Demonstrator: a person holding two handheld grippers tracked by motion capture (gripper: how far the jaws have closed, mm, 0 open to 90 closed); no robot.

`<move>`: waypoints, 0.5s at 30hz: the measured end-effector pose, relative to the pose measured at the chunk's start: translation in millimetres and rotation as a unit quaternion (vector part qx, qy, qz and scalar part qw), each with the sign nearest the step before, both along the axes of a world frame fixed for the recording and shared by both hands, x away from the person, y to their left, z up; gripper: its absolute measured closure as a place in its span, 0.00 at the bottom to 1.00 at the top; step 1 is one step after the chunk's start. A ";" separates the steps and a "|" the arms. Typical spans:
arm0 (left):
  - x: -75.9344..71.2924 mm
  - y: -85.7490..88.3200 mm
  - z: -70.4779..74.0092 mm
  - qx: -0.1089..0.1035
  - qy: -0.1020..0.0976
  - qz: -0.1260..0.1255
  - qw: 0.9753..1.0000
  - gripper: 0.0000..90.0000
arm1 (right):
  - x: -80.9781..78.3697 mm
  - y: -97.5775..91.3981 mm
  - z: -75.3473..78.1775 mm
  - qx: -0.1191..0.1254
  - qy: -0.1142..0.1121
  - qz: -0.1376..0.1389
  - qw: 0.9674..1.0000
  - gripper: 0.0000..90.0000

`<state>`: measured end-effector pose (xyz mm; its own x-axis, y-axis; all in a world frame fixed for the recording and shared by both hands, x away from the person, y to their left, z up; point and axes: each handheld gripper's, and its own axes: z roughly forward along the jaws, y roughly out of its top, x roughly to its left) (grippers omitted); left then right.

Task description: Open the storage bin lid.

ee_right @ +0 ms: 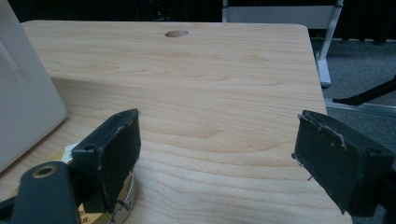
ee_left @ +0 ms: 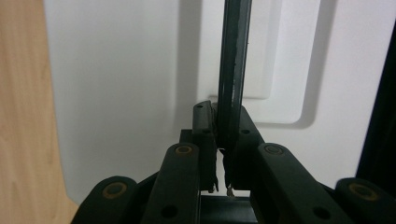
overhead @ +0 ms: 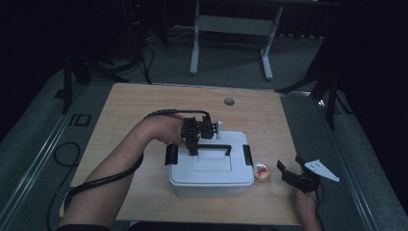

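Note:
A white lidded box (overhead: 211, 168) stands at the middle of the wooden table (overhead: 134, 110), with a black latch (overhead: 171, 154) at each end. Across its lid runs a black handle (overhead: 216, 147). My left gripper (overhead: 193, 149) points down at the handle's left end. In the left gripper view its jaws (ee_left: 223, 140) are shut on the thin dark handle bar (ee_left: 232, 70), with the white lid (ee_left: 126, 84) below. My right gripper (overhead: 291, 169) hovers open by the table's front right corner. Its jaws (ee_right: 217, 154) stand wide apart with nothing between them.
A small round gold tin (overhead: 262, 173) with a red top lies between the box and my right gripper, and sits under a jaw (ee_right: 95, 212) in the right gripper view. A cable hole (overhead: 229, 101) marks the table's far side. A white desk frame (overhead: 231, 24) stands beyond.

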<state>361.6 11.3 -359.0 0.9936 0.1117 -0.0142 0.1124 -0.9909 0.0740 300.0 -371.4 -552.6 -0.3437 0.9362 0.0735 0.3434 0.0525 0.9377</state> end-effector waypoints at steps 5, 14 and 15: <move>-1.4 0.3 11.2 -0.016 -0.003 0.003 1.000 0.93 | 0.0 0.0 0.0 -0.001 0.000 0.001 1.000 0.16; -0.5 16.0 32.3 -0.023 -0.018 0.010 1.000 0.93 | 0.0 -0.2 -0.1 0.001 0.000 0.001 1.000 0.16; -0.4 19.7 33.7 -0.026 -0.015 0.015 0.999 0.93 | 0.0 -0.1 -0.1 0.001 0.000 0.001 1.000 0.16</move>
